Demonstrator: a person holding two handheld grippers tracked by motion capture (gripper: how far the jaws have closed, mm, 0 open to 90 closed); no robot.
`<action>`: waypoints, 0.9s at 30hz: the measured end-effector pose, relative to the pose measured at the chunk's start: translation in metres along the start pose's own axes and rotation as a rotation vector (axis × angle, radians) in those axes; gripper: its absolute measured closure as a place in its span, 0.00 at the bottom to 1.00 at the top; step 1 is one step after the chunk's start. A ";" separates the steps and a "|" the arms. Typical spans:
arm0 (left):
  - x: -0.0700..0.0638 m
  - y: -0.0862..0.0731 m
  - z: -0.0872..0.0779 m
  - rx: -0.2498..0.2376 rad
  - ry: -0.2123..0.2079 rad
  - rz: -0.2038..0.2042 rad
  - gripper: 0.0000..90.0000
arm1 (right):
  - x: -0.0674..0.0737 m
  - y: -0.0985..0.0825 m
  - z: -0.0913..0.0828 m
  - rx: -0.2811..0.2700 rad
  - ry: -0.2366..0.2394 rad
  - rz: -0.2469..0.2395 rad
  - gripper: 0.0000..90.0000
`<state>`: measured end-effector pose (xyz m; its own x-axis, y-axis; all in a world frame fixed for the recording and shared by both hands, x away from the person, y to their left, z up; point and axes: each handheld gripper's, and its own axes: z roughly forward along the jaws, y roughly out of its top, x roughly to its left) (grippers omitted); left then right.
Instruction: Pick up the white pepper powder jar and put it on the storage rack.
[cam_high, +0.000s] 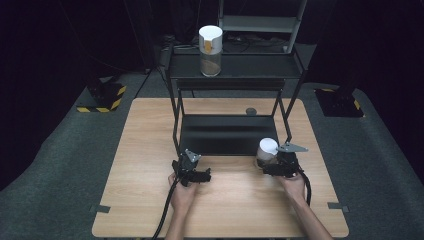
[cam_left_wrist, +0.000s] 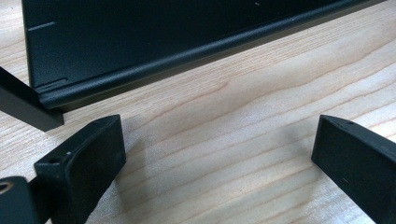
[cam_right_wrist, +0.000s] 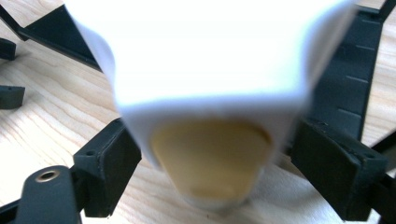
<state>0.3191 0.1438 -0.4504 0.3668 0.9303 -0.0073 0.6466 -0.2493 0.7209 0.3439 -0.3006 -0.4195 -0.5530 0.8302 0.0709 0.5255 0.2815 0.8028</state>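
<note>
We note a pale wood surface (cam_high: 150, 200) on grey carpet, the room dark, a black rack (cam_high: 230, 135) standing on it. Right gripper (cam_high: 274, 169) grasps a white-lidded jar (cam_high: 267, 151) by the rack's front corner. Left gripper (cam_left_wrist: 215, 163), released, frames bare woodgrain; second jar (cam_high: 210, 50) stands on the top shelf.

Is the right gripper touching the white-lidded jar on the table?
Touching. In the right gripper view both black jaws press against the sides of the white-lidded jar, with no gap at either side of the right gripper.
</note>
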 end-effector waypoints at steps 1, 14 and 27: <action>0.000 0.000 0.000 0.001 0.001 0.000 0.03 | 0.001 0.001 0.001 0.000 0.001 0.000 0.20; 0.000 0.000 0.000 0.001 0.000 0.000 0.03 | 0.013 -0.001 0.006 -0.027 -0.043 -0.046 0.33; 0.000 0.000 0.000 0.000 -0.001 -0.001 0.03 | 0.009 0.002 0.001 -0.027 -0.019 -0.043 0.33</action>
<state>0.3192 0.1440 -0.4503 0.3670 0.9302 -0.0086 0.6472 -0.2487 0.7206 0.3408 -0.2924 -0.4180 -0.5621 0.8267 0.0242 0.4838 0.3049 0.8204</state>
